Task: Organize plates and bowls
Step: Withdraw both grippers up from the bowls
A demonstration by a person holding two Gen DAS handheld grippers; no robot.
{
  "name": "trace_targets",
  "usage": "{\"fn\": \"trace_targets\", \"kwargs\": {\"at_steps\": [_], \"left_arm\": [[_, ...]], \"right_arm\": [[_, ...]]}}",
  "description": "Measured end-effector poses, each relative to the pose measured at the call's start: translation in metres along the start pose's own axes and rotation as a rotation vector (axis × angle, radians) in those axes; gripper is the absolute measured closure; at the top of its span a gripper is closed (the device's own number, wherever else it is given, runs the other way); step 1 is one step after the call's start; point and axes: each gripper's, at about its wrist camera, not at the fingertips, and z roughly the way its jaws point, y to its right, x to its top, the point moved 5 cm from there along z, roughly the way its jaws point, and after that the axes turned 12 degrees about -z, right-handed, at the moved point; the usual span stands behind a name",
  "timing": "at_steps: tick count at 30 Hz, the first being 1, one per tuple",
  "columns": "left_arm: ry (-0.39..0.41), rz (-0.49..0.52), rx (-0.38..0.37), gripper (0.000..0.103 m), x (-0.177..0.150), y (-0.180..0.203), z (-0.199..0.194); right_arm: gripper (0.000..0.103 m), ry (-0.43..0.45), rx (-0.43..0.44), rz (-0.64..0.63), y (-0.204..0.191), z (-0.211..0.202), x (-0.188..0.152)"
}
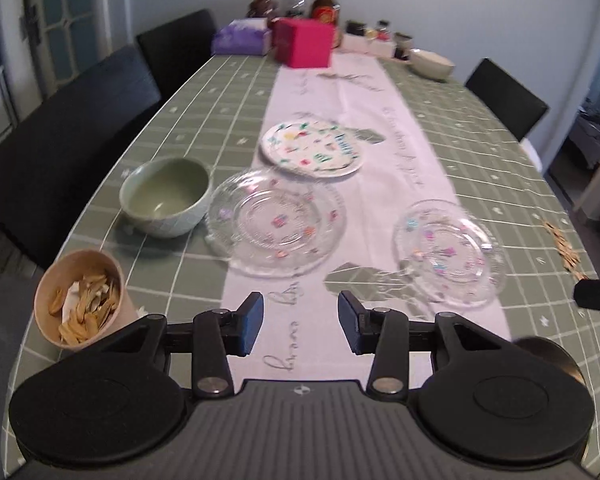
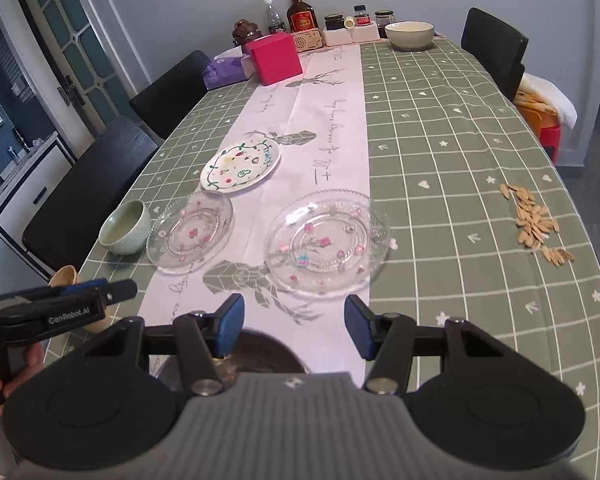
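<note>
On the table lie two clear glass plates, one near the left (image 1: 275, 222) (image 2: 190, 232) and one to the right (image 1: 450, 252) (image 2: 327, 242). A white painted plate (image 1: 312, 148) (image 2: 240, 166) lies behind them. A green bowl (image 1: 167, 196) (image 2: 125, 227) stands left of the left glass plate. A cream bowl (image 1: 432, 64) (image 2: 410, 35) stands at the far end. My left gripper (image 1: 301, 326) is open and empty above the white runner, short of the plates. My right gripper (image 2: 295, 328) is open and empty, just short of the right glass plate.
A paper cup of seed shells (image 1: 81, 298) stands at the near left edge. Loose seeds (image 2: 538, 224) lie at the right. A pink box (image 2: 275, 58), tissue pack, bottles and jars crowd the far end. Black chairs (image 2: 87, 188) line the left side. A dark bowl (image 2: 259, 354) sits under my right gripper.
</note>
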Motion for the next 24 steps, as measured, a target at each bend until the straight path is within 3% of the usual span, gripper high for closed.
{"fn": "trace_targets", "kwargs": {"at_steps": [4,7,9,11,14,19,24], "left_arm": [[-0.002,0.02,-0.034,0.046,0.002,0.003,0.011],[-0.003,0.074,-0.068,0.045,0.003,0.019,0.023],[-0.012,0.134,-0.028,0.043,0.003,0.032,0.033],[-0.03,0.175,0.012,0.043,0.003,0.041,0.043],[-0.029,0.184,0.003,0.043,0.009,0.055,0.059],[-0.042,0.121,-0.066,0.043,0.024,0.073,0.094],[-0.137,0.105,-0.157,0.043,0.031,0.089,0.12]], "right_arm": [[0.048,-0.088,0.033,0.044,0.008,0.029,0.032],[0.047,-0.13,0.028,0.151,0.036,0.055,0.061],[0.047,-0.129,0.007,0.2,0.058,0.069,0.071],[0.047,-0.104,-0.027,0.202,0.077,0.078,0.068],[0.047,-0.164,-0.056,0.22,0.1,0.096,0.049],[0.048,-0.167,-0.006,0.306,0.126,0.114,0.033],[0.047,-0.16,0.049,0.379,0.13,0.13,0.027]]}}
